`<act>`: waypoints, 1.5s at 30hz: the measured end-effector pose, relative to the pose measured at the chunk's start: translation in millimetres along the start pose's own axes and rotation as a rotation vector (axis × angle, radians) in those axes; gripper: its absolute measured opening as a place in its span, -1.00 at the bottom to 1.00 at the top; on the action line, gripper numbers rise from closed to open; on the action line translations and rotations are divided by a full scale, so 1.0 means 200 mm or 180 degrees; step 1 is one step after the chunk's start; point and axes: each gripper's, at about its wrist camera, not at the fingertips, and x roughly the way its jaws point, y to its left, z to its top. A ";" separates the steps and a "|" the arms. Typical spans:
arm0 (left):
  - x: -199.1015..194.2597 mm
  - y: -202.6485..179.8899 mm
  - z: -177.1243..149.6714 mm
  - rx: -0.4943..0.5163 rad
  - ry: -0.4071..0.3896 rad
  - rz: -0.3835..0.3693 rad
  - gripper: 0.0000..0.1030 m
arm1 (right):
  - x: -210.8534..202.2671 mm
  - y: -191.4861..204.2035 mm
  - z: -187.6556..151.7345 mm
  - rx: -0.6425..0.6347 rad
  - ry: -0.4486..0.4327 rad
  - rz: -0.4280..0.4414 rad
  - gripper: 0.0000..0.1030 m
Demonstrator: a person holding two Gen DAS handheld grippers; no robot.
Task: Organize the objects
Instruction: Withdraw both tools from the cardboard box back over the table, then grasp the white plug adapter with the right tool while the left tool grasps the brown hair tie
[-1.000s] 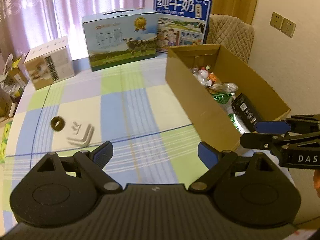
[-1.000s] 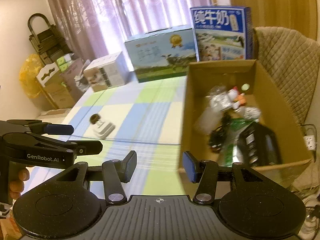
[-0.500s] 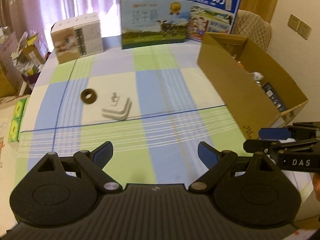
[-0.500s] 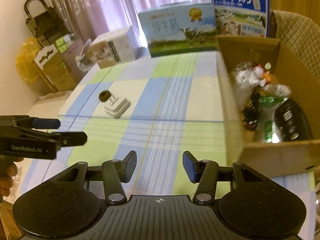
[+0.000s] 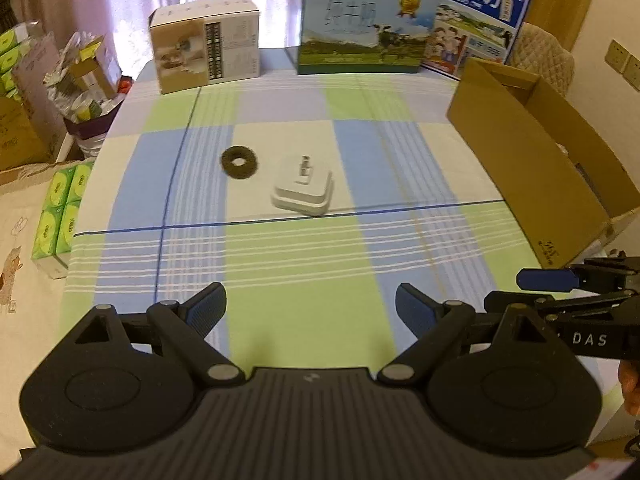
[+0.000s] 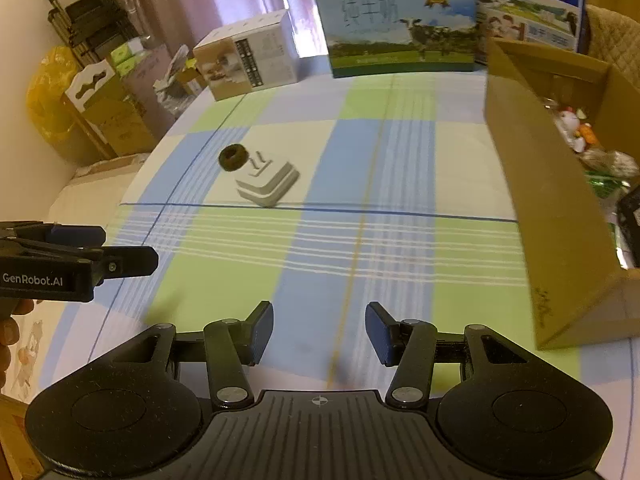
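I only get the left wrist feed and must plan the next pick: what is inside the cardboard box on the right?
Observer: The cardboard box already holds items, among them a small white figurine with orange beside it, visible only in the right wrist view.
Operator: Are the right gripper's pads open?
Observer: Yes, the right gripper is open with nothing between its pads.
Operator: Does the white adapter touch the dark ring?
Observer: From the right side the white adapter has two prongs pointing up, close to the dark ring; contact cannot be told.
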 end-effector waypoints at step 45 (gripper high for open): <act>0.58 0.61 0.29 -0.0275 0.0232 0.0493 0.74 | 0.97 0.31 0.54 0.0217 0.0049 -0.0226 0.42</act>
